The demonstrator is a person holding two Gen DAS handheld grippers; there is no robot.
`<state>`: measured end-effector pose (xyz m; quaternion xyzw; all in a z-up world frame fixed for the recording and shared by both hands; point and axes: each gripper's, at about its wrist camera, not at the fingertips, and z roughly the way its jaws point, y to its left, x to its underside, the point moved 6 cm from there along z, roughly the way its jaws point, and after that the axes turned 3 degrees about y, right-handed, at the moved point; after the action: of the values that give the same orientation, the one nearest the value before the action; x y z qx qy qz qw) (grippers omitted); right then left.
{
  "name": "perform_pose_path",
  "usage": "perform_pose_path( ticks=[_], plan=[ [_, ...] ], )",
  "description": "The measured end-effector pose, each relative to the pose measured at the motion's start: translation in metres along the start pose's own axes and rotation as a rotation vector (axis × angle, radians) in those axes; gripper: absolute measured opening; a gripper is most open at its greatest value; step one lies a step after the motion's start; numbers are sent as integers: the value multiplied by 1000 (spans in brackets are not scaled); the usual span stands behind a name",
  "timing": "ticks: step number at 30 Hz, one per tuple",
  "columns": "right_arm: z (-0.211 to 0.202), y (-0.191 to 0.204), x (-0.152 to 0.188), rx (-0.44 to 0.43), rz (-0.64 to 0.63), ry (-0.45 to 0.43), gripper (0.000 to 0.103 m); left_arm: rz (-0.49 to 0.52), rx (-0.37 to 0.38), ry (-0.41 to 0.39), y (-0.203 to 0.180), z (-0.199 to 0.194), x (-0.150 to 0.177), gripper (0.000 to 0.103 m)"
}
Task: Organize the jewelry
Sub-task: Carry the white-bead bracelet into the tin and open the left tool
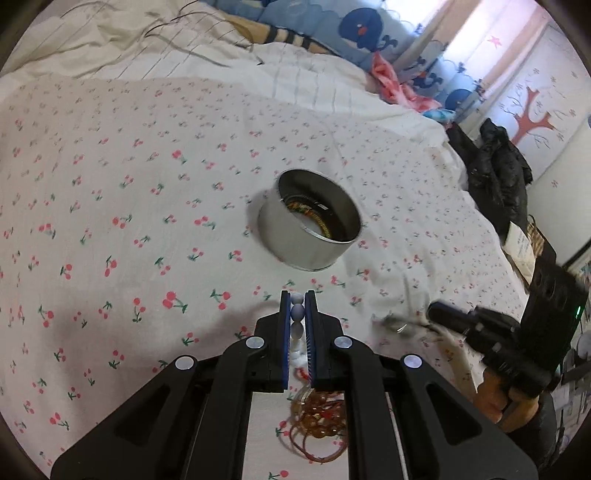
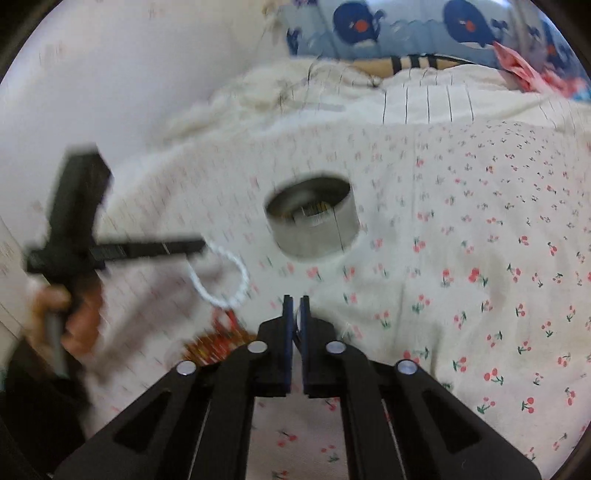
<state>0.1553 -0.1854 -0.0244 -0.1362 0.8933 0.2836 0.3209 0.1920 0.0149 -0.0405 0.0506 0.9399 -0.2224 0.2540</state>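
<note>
My left gripper (image 1: 297,300) is shut on a white bead bracelet (image 1: 297,313), held above the cherry-print bedsheet. In the right wrist view the bracelet (image 2: 236,266) hangs as a loop from the left gripper's tip (image 2: 201,245). A round metal tin (image 1: 308,221) stands open on the bed ahead, with jewelry inside; it also shows in the right wrist view (image 2: 314,221). A pile of brown bead jewelry with red cord (image 1: 319,421) lies under the left gripper, and also shows in the right wrist view (image 2: 218,343). My right gripper (image 2: 295,301) is nearly shut; something small and pale seems pinched between its fingers, too blurred to identify.
The bed carries a cherry-print sheet (image 1: 110,206) and a crumpled cream blanket (image 1: 129,40) at the back. Blue whale-print bumpers (image 1: 354,29) line the far edge. Dark clothes (image 1: 495,170) hang at the right bedside.
</note>
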Motion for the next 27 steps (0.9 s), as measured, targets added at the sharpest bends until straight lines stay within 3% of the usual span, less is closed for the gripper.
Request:
perform_pose_path(
  ticks=[3,6,7,8,9,11,14,19,20,21,22,23,27],
  plan=[
    [-8,1,-9,-35,30,-30,3,36,-14,-15,-9,-8,-4,7],
    [6,1,-1,-12,-2,68,7,48,-32,-32,-14,-12,-6,7],
    [9,4,4,14,-37,99,16,46,-33,-31,-14,-11,-6,7],
    [13,9,9,74,-94,115,47,43,-37,-29,-13,-10,-6,7],
    [15,15,14,89,-137,126,56,38,-42,-25,-12,-8,-6,7],
    [25,29,26,73,-220,193,56,33,-44,-8,-10,-1,-3,7],
    [38,29,40,201,-327,251,56,36,-46,6,-9,4,0,7],
    [44,-5,42,325,-260,285,56,28,-36,6,-6,5,1,7],
    [48,-9,46,328,-263,314,43,27,-37,6,-6,5,1,7],
    [52,-8,51,334,-288,332,23,28,-38,6,-6,5,2,7],
    [54,-6,53,338,-312,337,19,30,-37,7,-6,5,2,7],
    [55,-2,55,346,-339,336,6,33,-35,7,-6,5,2,7],
    [43,-3,44,318,-275,265,4,39,-20,1,-11,-1,0,7]
  ],
)
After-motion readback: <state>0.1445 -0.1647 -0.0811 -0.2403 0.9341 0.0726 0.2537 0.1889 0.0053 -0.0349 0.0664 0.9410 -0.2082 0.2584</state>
